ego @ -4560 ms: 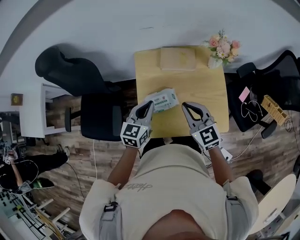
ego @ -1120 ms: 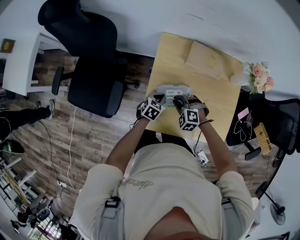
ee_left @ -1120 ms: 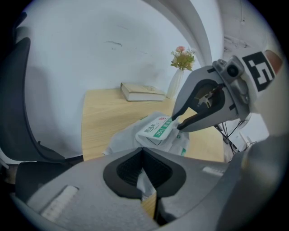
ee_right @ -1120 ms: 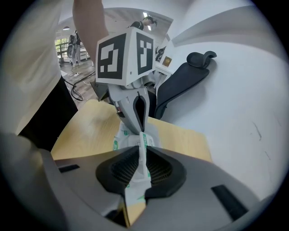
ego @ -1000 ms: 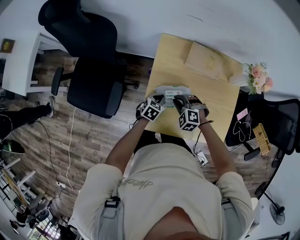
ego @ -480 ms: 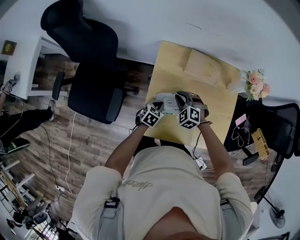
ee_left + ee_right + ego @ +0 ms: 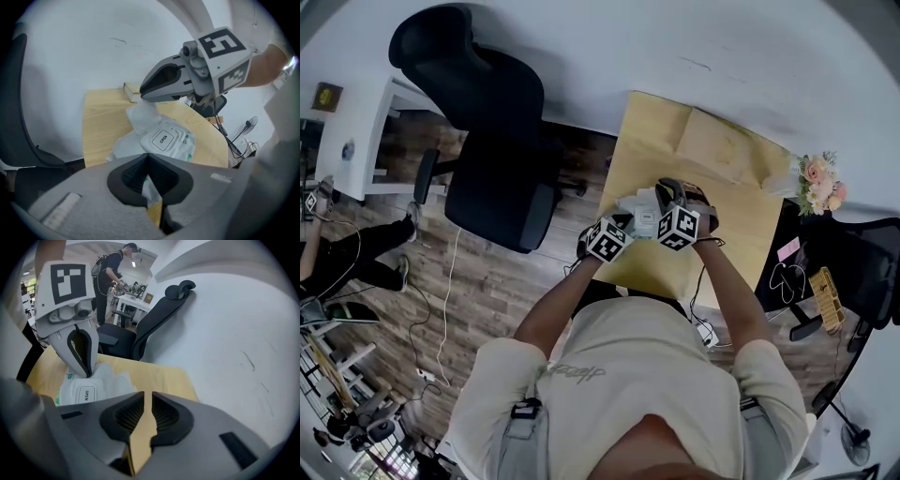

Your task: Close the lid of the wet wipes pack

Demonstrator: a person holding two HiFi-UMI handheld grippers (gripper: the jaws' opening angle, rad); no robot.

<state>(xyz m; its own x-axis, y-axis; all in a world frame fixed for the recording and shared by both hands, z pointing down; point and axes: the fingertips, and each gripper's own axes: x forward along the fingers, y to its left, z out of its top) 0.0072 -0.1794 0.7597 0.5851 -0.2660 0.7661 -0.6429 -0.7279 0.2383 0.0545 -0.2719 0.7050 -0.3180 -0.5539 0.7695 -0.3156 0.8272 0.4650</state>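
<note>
white wipes pack (image 7: 174, 143), label up, spans from left claw (image 7: 148, 157) pinching it to closed empty right claw (image 7: 151, 395).

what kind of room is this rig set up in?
Probably an office or lab workspace: a black swivel chair, a white desk and a cable trailing over wood-look flooring. The work surface is a small wooden table holding a wet wipes pack and flowers.
</note>
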